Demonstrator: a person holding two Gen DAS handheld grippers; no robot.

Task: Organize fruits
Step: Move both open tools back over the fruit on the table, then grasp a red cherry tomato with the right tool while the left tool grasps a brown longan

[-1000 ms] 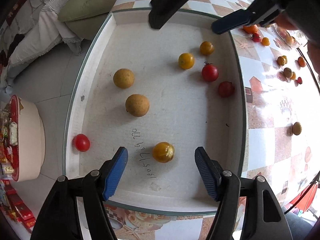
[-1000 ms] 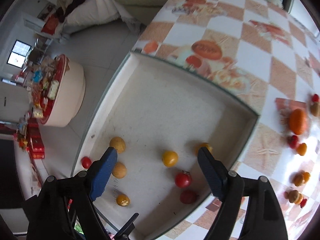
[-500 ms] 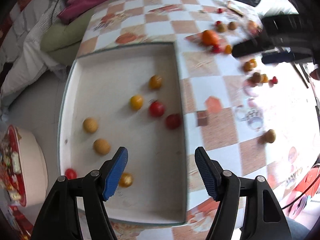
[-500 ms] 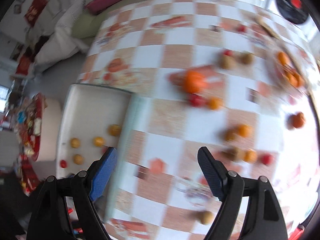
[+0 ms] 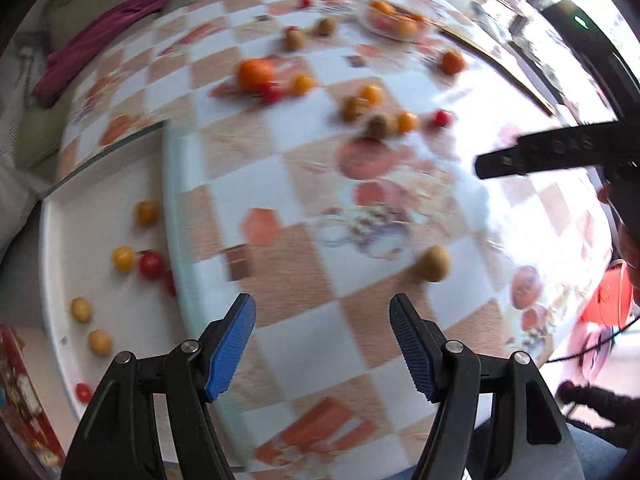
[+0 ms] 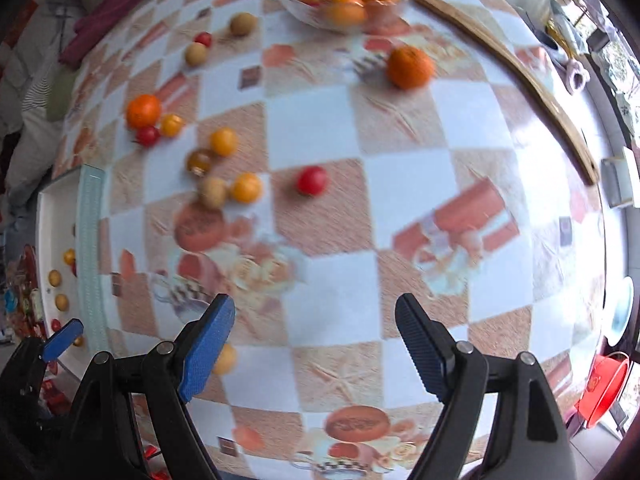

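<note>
**A:** How far along was the sorting?

**B:** Partway, I'd say. A handful of tomatoes and longans sat in the white tray, far left of the jaws. Plenty more lay scattered ahead, like a red cherry tomato. Left gripper and right gripper were both spread wide, carrying nothing.
</note>
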